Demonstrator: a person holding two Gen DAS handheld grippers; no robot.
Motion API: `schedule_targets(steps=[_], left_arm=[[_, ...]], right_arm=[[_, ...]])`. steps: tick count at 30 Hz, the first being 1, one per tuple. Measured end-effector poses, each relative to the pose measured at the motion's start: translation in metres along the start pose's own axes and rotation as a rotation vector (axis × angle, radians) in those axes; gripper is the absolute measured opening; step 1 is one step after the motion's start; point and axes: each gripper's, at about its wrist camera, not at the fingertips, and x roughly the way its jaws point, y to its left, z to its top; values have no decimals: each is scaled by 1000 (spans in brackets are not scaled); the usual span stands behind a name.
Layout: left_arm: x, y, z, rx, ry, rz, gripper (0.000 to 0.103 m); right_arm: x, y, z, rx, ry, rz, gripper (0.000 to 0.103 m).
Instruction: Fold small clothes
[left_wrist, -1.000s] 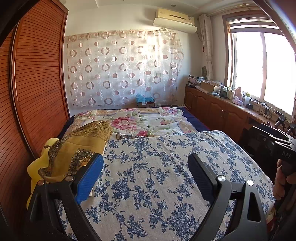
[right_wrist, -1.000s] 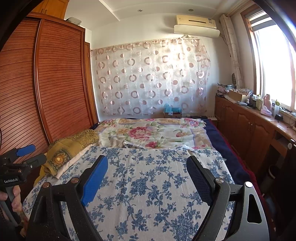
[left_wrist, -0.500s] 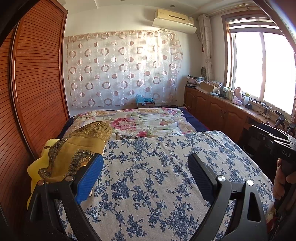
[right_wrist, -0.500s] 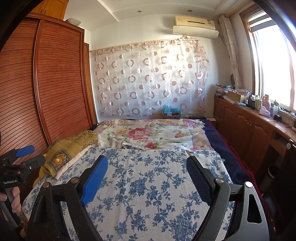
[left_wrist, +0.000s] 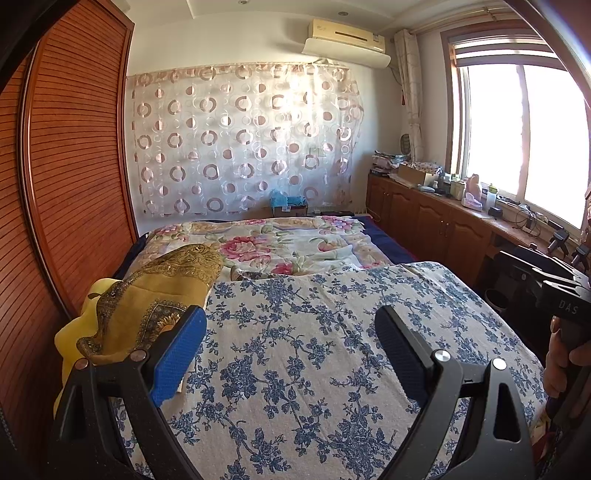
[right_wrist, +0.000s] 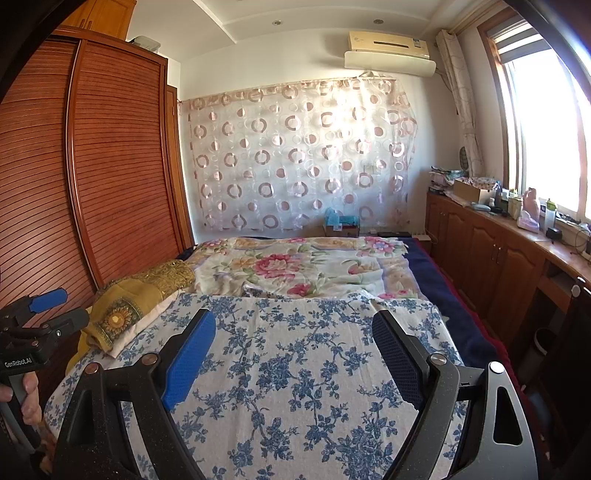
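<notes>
Left wrist: left claw (left_wrist: 290, 332) spread wide, empty, hovering over the blue-flowered sheet (left_wrist: 314, 350); gold-patterned cloth (left_wrist: 147, 302) heaped just beyond the left finger, likely next to fold.

Right wrist: right claw (right_wrist: 293, 339) equally wide, holding nothing; same cloth far left, bed (right_wrist: 443, 280) ahead, apparently ready as folding surface.

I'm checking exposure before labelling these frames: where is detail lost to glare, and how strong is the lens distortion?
Left wrist view: window blown out white, wardrobe bowed by fisheye. Right wrist view: window likewise overexposed, wardrobe curved, black vignette in the corners; blue floral cloth sharp and evenly lit.
</notes>
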Motion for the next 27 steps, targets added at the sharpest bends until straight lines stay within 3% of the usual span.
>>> schedule_targets(steps=[27], left_arm=[[1,0,-3,1,-2,1,93]], right_arm=[[-3,1,0,0,-1,-2,88]])
